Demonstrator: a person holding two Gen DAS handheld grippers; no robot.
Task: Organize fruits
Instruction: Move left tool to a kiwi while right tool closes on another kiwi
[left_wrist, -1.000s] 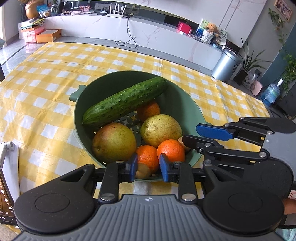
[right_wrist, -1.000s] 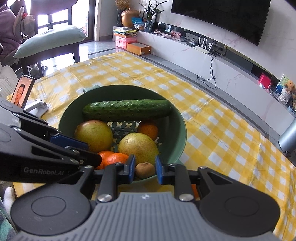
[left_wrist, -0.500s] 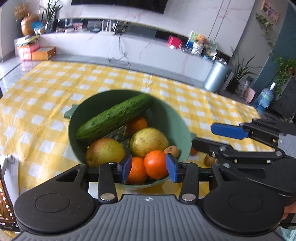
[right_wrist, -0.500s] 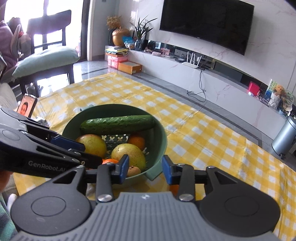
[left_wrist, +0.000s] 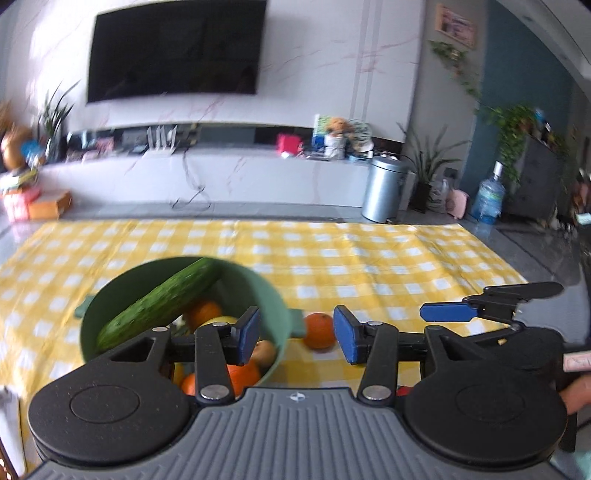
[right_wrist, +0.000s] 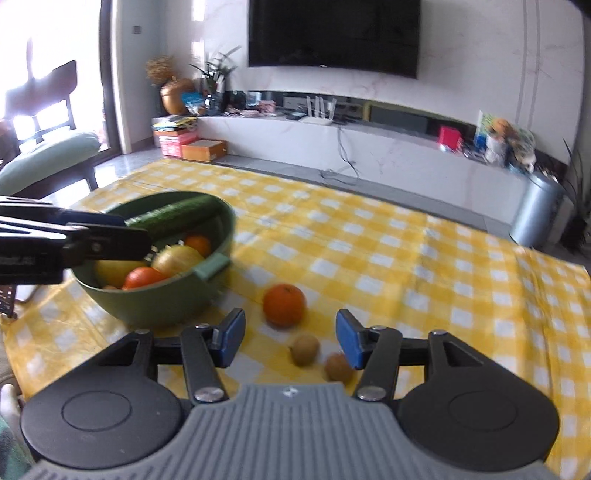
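Note:
A green bowl (left_wrist: 92, 325) (right_wrist: 155, 302) on the yellow checked tablecloth holds a cucumber (left_wrist: 159, 304) (right_wrist: 173, 214), pears, oranges and a small brown fruit. A loose orange (right_wrist: 284, 304) (left_wrist: 320, 330) lies on the cloth right of the bowl. Two small brown fruits (right_wrist: 304, 349) (right_wrist: 338, 367) lie in front of it. My left gripper (left_wrist: 295, 334) is open and empty, above the bowl's right rim. My right gripper (right_wrist: 286, 338) is open and empty, just short of the loose orange and above the brown fruits.
The yellow checked tablecloth (right_wrist: 406, 258) stretches far and right of the bowl. A phone stand (left_wrist: 5, 406) is at the left table edge. A TV wall, low cabinet and metal bin (left_wrist: 384, 188) lie beyond the table.
Both grippers have opened wide, pulled back and tilted up, swinging right. The loose orange and two brown fruits on the cloth have come into view.

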